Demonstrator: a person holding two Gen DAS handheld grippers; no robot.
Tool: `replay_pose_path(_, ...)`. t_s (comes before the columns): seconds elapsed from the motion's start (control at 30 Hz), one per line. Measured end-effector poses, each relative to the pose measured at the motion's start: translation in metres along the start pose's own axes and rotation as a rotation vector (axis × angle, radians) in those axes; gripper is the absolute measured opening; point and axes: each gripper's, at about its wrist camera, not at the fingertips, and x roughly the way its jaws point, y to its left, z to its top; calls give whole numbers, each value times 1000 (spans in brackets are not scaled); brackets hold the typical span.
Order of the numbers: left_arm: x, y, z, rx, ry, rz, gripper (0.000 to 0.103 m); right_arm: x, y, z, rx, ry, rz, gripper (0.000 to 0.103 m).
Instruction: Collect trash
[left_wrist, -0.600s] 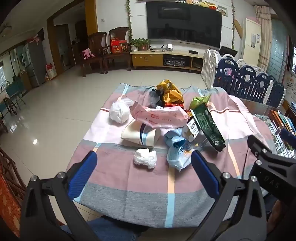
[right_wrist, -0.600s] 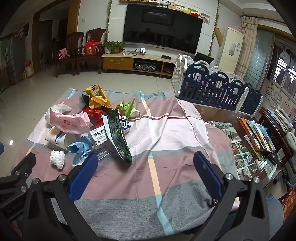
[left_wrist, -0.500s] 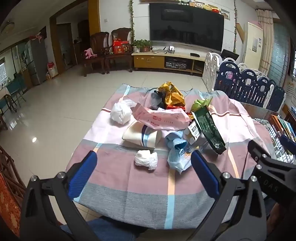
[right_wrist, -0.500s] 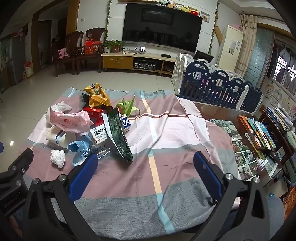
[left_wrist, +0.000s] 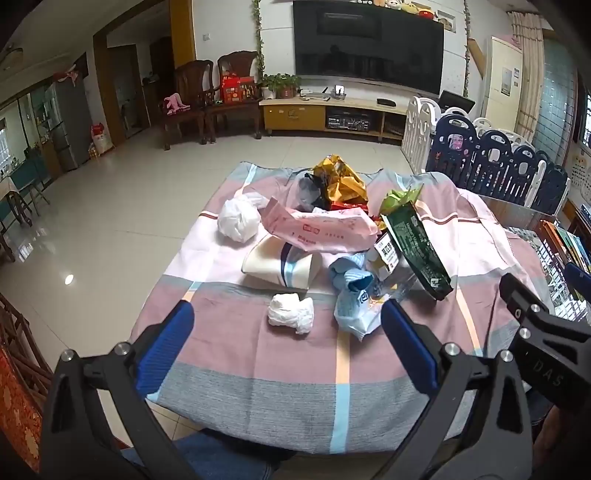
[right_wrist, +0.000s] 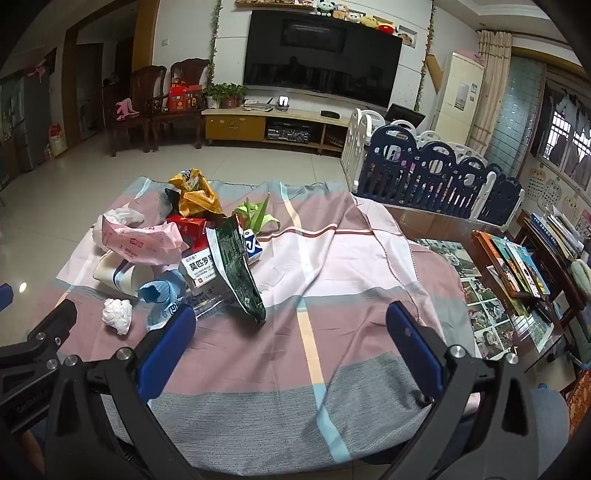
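A heap of trash lies on a checked cloth (left_wrist: 258, 354) over a table: a crumpled white tissue (left_wrist: 291, 313), a light blue wrapper (left_wrist: 352, 306), a pink packet (left_wrist: 321, 230), a dark green bag (left_wrist: 417, 251), a white plastic ball (left_wrist: 238, 219) and a yellow bag (left_wrist: 341, 181). My left gripper (left_wrist: 284, 317) is open and empty, held above the near edge in front of the tissue. My right gripper (right_wrist: 288, 319) is open and empty, to the right of the heap; the tissue (right_wrist: 117, 314) and green bag (right_wrist: 238, 266) show at its left.
A shelf of books (right_wrist: 517, 266) and photos under glass (right_wrist: 484, 314) are at the right of the table. A blue and white play fence (right_wrist: 436, 173) stands behind. A TV cabinet (right_wrist: 258, 125) and wooden chairs (left_wrist: 207, 99) line the far wall. Tiled floor lies to the left.
Both grippers have eased slightly forward and upward toward the table; the heap sits a little lower in both views. Both stay open and nothing on the cloth moved.
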Motion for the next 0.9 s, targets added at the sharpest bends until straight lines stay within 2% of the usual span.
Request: replay_pose_path(0.9,0,2,0,0,-1,8,101,-1,-1,3,7,1,2,100)
